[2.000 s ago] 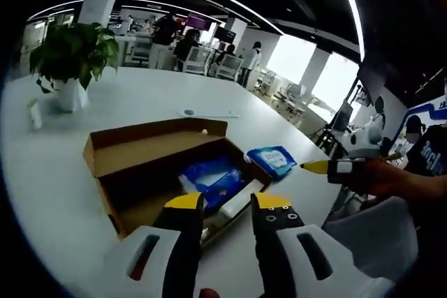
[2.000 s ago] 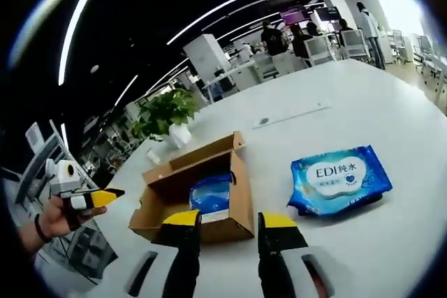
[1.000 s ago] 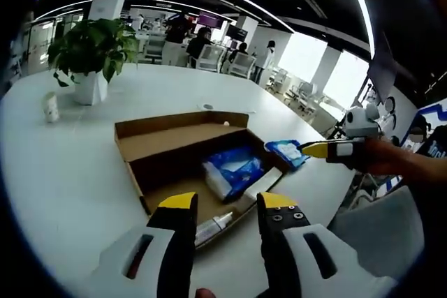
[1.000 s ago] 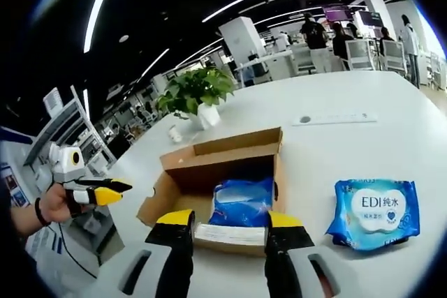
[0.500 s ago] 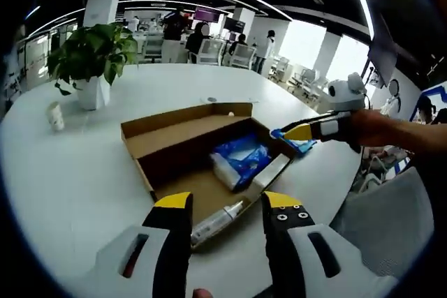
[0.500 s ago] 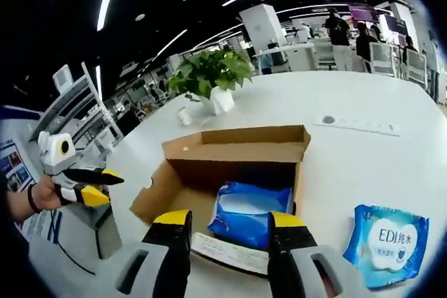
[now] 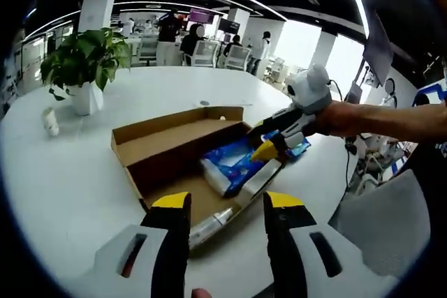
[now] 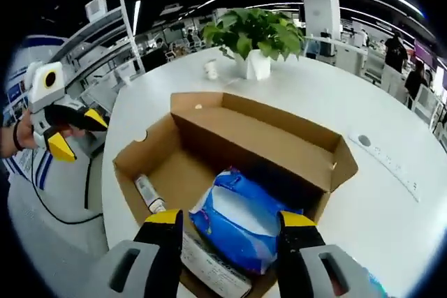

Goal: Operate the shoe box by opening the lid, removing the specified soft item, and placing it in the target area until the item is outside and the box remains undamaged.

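On the white table (image 7: 63,186), a small cup (image 7: 50,121) and potted plant (image 7: 78,68) stand left of the open shoe box (image 7: 174,146), where a tube (image 8: 148,194) lies beside the blue wipes pack (image 8: 241,225). Left gripper (image 7: 227,211) spread, empty; right gripper (image 8: 230,225) spread over the pack.

shoe box (image 8: 265,141): my view shows plain brown cardboard, matt, with raw cut edges
soft pack (image 8: 241,225): blue plastic film, glossy and crinkled, lying inside the box
tube (image 8: 148,194): smooth white plastic, in the box's left corner
table (image 7: 63,165): white top, smooth with a soft sheen
my fingertips (image 8: 165,218): matt yellow caps over black
plant pot (image 7: 85,98): white, smooth
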Demonstrator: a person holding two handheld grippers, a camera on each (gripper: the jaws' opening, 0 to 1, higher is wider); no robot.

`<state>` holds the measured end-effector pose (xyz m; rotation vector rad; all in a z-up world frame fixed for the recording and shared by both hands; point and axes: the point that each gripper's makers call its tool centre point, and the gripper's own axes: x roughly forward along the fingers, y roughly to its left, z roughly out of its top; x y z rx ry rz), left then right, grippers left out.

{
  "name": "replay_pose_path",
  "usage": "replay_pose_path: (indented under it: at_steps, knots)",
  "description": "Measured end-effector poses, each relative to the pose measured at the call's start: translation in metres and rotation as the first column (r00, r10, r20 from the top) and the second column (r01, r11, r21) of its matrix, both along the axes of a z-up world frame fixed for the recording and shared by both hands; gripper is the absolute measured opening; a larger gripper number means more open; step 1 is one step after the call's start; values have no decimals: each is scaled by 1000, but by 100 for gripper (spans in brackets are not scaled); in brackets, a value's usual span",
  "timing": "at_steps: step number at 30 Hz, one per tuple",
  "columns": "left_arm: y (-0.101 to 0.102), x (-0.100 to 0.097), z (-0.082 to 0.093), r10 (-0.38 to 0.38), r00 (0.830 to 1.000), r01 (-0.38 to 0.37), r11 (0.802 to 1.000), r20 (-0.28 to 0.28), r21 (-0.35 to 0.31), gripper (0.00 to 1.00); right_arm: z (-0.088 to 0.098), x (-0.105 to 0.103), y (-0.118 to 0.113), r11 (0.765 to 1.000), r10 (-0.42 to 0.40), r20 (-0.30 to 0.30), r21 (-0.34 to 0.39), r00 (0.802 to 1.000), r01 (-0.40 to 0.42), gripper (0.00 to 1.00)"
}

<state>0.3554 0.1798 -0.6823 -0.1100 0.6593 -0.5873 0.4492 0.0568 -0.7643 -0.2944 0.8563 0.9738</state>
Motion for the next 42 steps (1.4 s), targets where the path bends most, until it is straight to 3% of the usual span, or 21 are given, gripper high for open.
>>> replay_pose_path:
  at_steps: [12, 16, 21, 25, 26, 33, 35, 37, 42]
  knots:
    - [9, -7, -9, 30, 999, -30, 1000, -27, -5, 41, -26, 6, 10, 976, 166, 23, -144, 986, -161, 63]
    - [9, -12, -14, 38, 998, -39, 999, -42, -9, 41, -40, 4, 9, 941, 259, 11, -227, 966, -250, 66]
    - [11, -15, -19, 40, 998, -40, 999, -56, -8, 41, -46, 12, 14, 934, 277, 2, -237, 961, -269, 70]
    - [12, -13, -22, 38, 997, -39, 999, -62, -10, 39, -56, 18, 13, 893, 346, -37, -294, 938, -341, 70]
    - [13, -12, -22, 39, 997, -40, 999, -62, -11, 39, -59, 19, 11, 869, 377, -47, -326, 925, -371, 69]
    - [12, -7, -20, 44, 997, -45, 999, -57, -16, 39, -76, 21, 16, 783, 476, -67, -422, 877, -457, 65]
    - [12, -7, -20, 45, 997, -46, 999, -56, -16, 39, -83, 21, 13, 747, 502, -78, -463, 861, -477, 64]
    - [12, -7, -19, 45, 997, -46, 999, -55, -17, 39, -86, 19, 14, 731, 517, -76, -479, 853, -486, 64]
    - [12, -8, -19, 51, 997, -53, 998, -56, -23, 39, -90, 20, 13, 733, 513, -87, -474, 854, -488, 63]
